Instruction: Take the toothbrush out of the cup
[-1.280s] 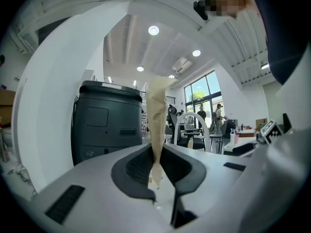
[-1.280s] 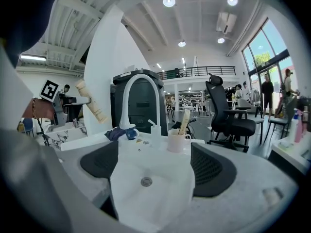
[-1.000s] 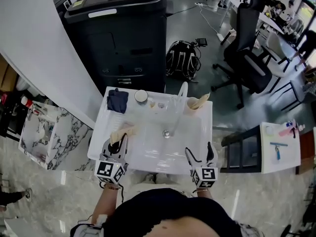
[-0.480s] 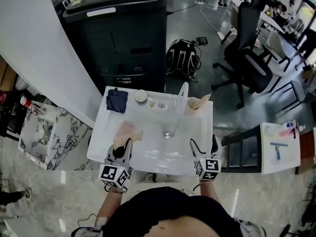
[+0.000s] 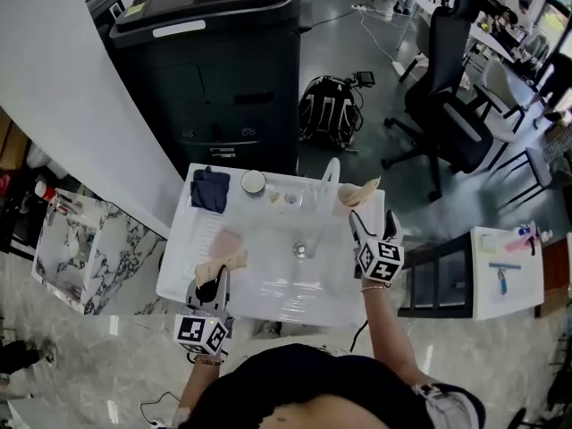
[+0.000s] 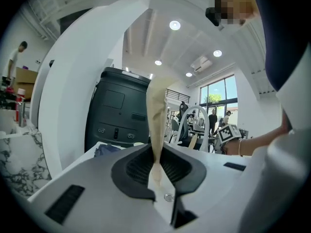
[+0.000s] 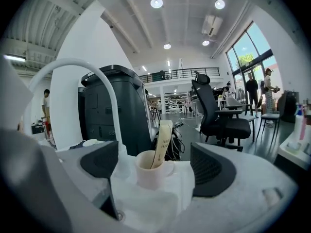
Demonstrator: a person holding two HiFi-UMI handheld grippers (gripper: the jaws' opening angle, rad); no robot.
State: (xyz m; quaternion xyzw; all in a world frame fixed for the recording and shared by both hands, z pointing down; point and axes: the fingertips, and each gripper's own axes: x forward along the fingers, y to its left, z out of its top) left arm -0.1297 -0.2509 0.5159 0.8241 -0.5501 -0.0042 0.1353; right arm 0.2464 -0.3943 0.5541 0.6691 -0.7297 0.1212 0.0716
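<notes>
Standing in the cup [image 7: 151,174] at the sink's [image 5: 268,286] one o'clock, the toothbrush [image 7: 162,142] faced the right claw's [image 5: 373,225] wide-apart jaws. At seven o'clock, the left claw [image 5: 211,278] was clamped on a beige cloth [image 6: 156,115].

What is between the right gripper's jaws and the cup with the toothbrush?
Only bare white sink ledge. The right gripper view shows the right gripper with jaws open toward the cup and toothbrush, no object between.
</notes>
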